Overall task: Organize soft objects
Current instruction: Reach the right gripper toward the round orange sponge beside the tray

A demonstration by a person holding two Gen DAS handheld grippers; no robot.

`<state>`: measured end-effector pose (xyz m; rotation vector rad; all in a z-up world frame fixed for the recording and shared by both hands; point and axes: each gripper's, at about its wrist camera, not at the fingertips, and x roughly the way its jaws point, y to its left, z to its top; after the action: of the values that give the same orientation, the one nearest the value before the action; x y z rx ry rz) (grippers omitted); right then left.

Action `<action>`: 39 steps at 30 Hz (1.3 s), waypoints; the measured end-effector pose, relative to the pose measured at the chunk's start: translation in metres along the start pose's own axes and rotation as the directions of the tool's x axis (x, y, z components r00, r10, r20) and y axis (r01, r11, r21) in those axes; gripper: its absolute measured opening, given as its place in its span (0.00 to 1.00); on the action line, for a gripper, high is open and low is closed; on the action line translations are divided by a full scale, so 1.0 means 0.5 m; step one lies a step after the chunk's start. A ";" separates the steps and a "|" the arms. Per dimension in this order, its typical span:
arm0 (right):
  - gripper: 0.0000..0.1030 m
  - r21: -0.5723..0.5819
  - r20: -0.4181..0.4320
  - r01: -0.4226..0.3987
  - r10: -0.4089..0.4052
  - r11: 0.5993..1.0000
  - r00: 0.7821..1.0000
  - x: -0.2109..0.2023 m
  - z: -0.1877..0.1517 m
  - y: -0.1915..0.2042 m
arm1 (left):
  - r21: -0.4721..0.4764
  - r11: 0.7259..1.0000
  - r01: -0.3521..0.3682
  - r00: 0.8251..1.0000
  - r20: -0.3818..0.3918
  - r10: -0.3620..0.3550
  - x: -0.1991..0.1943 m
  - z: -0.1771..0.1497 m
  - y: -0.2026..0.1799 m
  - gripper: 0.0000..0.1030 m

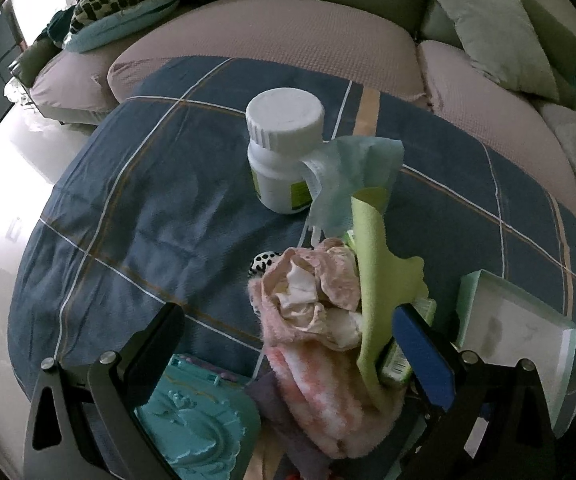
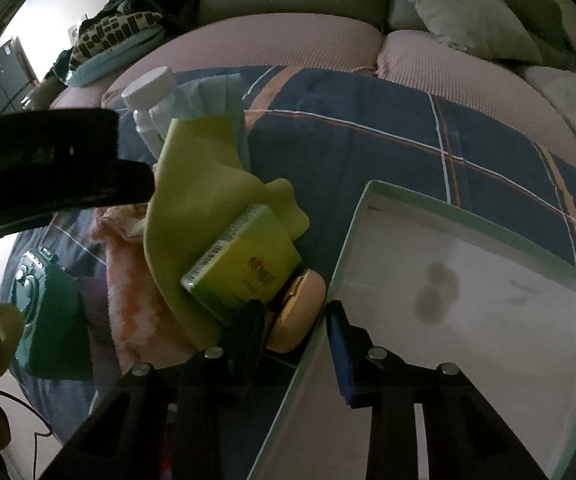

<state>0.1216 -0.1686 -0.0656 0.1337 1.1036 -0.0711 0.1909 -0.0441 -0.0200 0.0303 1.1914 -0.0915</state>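
Observation:
In the left wrist view, my left gripper [image 1: 288, 314] stands wide open over a pile on the blue checked cloth [image 1: 148, 200]. A fluffy pink cloth [image 1: 311, 344] lies between its fingers, clear of the left one. A lime green cloth [image 1: 375, 248] leans against the blue right pad [image 1: 415, 340]. In the right wrist view, my right gripper [image 2: 293, 314] is shut on a tan burger-shaped soft toy [image 2: 299, 300], which lies beside the rim of a white tray [image 2: 487, 340]. A green box [image 2: 244, 264] rests on the lime green cloth [image 2: 200, 176] just above the toy.
A white pill bottle [image 1: 284, 148] stands behind the pile with a pale blue mask [image 1: 351, 176] against it. A teal plastic case [image 1: 192, 412] and a purple cloth [image 1: 280, 408] lie near the front. The tray [image 1: 519, 328] is on the right. A sofa with cushions [image 1: 499, 36] curves behind.

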 end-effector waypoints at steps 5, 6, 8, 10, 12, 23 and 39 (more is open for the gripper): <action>0.33 -0.003 0.010 0.001 -0.001 1.000 1.000 -0.014 -0.008 0.002 | 0.004 1.000 -0.029 1.000 0.000 0.029 0.004 -0.001 0.004 1.00; 0.33 -0.003 0.012 0.000 0.000 1.000 1.000 -0.018 -0.009 0.002 | 0.002 1.000 -0.026 1.000 -0.001 0.026 0.004 -0.001 0.005 1.00; 0.33 -0.005 0.019 -0.002 0.002 1.000 1.000 -0.024 -0.009 0.003 | -0.001 1.000 -0.024 1.000 -0.002 0.024 0.004 -0.002 0.007 1.00; 0.33 -0.008 0.022 -0.004 0.004 1.000 1.000 -0.029 -0.010 0.003 | -0.003 1.000 -0.023 1.000 -0.001 0.023 0.003 -0.002 0.009 1.00; 0.33 -0.013 0.028 -0.004 0.004 1.000 1.000 -0.036 -0.012 0.005 | -0.007 1.000 -0.020 1.000 -0.002 0.020 0.003 -0.003 0.011 1.00; 0.21 -0.020 0.050 0.014 -0.013 1.000 0.999 -0.030 -0.007 0.010 | -0.008 1.000 -0.007 1.000 -0.003 0.007 0.003 -0.003 0.010 1.00; 0.13 0.023 0.150 -0.053 0.049 0.998 0.988 -0.083 -0.006 -0.020 | -0.013 1.000 0.025 0.999 0.027 -0.025 -0.014 -0.001 0.017 1.00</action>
<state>0.0993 -0.1786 -0.0306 0.1779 0.9498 -0.0488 0.1887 -0.0355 -0.0137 0.0025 1.1658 -0.1057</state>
